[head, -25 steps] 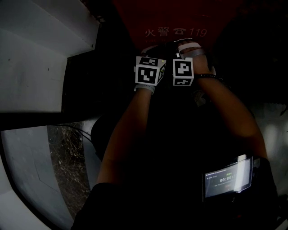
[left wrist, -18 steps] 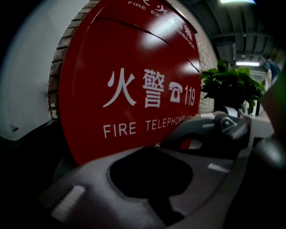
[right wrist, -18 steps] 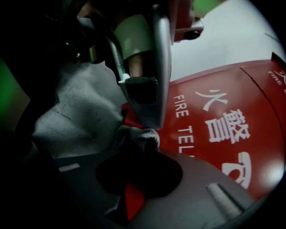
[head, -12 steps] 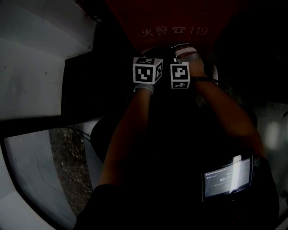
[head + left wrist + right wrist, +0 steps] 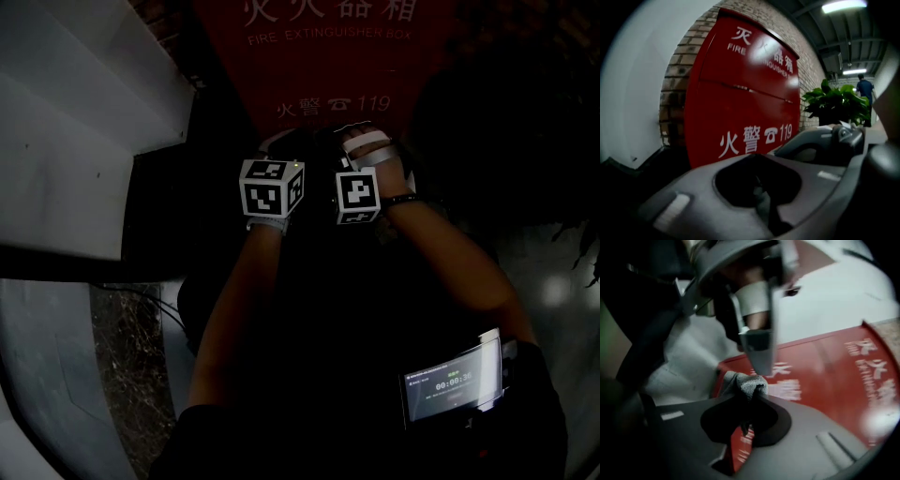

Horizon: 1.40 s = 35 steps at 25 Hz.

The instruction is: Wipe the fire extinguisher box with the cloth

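The red fire extinguisher box (image 5: 337, 66) with white lettering stands against a brick wall, straight ahead of both hands. My right gripper (image 5: 746, 397) is shut on a bunched grey cloth (image 5: 744, 382), held just short of the box front (image 5: 825, 376). My left gripper (image 5: 761, 200) has its jaws together with nothing clearly held, facing the box (image 5: 740, 108). Both marker cubes, left (image 5: 272, 192) and right (image 5: 356, 195), sit side by side below the "119" print. The left gripper's tip (image 5: 759, 355) hangs just above the cloth.
A white wall and ledge (image 5: 84, 141) run along the left of the box. A potted green plant (image 5: 834, 101) stands right of the box, and a person (image 5: 865, 89) is far down the corridor. A lit screen device (image 5: 450, 382) hangs at my right side.
Both grippers sit lower and slightly further left in the head view, and more of the box's lettering shows above them. They stay side by side.
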Motion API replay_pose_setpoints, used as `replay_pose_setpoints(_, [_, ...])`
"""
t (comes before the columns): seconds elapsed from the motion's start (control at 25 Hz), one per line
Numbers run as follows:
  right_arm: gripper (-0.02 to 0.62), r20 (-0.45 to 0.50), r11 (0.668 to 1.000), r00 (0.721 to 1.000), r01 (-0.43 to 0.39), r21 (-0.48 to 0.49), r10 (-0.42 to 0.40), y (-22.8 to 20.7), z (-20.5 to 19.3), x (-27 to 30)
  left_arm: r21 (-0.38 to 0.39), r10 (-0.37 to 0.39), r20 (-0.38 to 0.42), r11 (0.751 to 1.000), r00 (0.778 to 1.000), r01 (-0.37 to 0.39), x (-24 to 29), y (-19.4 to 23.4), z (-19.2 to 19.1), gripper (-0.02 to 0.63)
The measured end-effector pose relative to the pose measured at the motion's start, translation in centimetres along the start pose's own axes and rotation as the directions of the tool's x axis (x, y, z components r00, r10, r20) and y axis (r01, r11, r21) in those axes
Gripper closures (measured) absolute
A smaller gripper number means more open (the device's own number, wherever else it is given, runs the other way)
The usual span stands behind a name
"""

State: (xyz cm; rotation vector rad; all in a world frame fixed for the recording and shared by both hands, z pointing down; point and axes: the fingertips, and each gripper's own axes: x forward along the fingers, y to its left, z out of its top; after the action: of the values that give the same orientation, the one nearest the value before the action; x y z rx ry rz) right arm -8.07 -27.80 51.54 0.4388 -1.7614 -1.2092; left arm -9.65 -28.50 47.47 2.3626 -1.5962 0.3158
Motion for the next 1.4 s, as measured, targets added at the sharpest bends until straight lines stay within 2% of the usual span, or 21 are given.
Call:
replay_pose_setpoints(0.12, [0.563, 0.004, 0.994, 0.994, 0.107, 0.009, -0.107, -5.3, -0.9, -3.2, 0.027, -0.002, 0.09, 1.0, 0.996, -0.001, -1.3, -0.8, 5.0, 0.606])
replay_pose_setpoints(0.36, [0.563, -0.023, 0.96, 0.96, 0.279, -0.025, -0.279, -15.6, -3.0, -9.7, 0.088, -0.033, 0.231, 0.996, 0.973, 0.013, -3.8, -3.8, 14.2, 0.607])
replay_pose_setpoints(0.6, [0.563, -0.037, 0.904, 0.905, 0.42, -0.078, -0.424, -25.3, -3.6, -14.0, 0.146, -0.06, 0.321, 0.989, 0.945, 0.013, -4.6, -5.5, 21.4, 0.606])
replay_pose_setpoints(0.8, [0.563, -0.043, 0.857, 0.865, 0.487, -0.168, -0.5, -30.8, -3.1, -15.4, 0.179, -0.07, 0.369, 0.984, 0.927, 0.003, -5.3, -5.9, 25.3, 0.606])
replay_pose_setpoints(0.92, [0.563, -0.058, 0.848, 0.856, 0.496, -0.189, -0.514, -32.3, -3.4, -15.5, 0.188, -0.077, 0.392, 0.982, 0.917, 0.002, -5.5, -5.8, 26.5, 0.606])
replay_pose_setpoints(1.08, [0.563, -0.06, 0.843, 0.853, 0.497, -0.205, -0.518, -32.4, -3.7, -15.4, 0.177, -0.072, 0.4, 0.984, 0.914, 0.0, -5.5, -5.3, 26.6, 0.606])
replay_pose_setpoints(1.24, [0.565, -0.068, 0.863, 0.874, 0.459, -0.209, -0.481, -30.4, -3.8, -14.3, 0.166, -0.073, 0.387, 0.986, 0.919, 0.008, -5.3, -5.0, 24.9, 0.606])
replay_pose_setpoints(1.4, [0.565, -0.09, 0.892, 0.898, 0.409, -0.193, -0.431, -26.5, -4.7, -12.5, 0.15, -0.059, 0.342, 0.989, 0.938, 0.007, -4.4, -4.7, 20.9, 0.607])
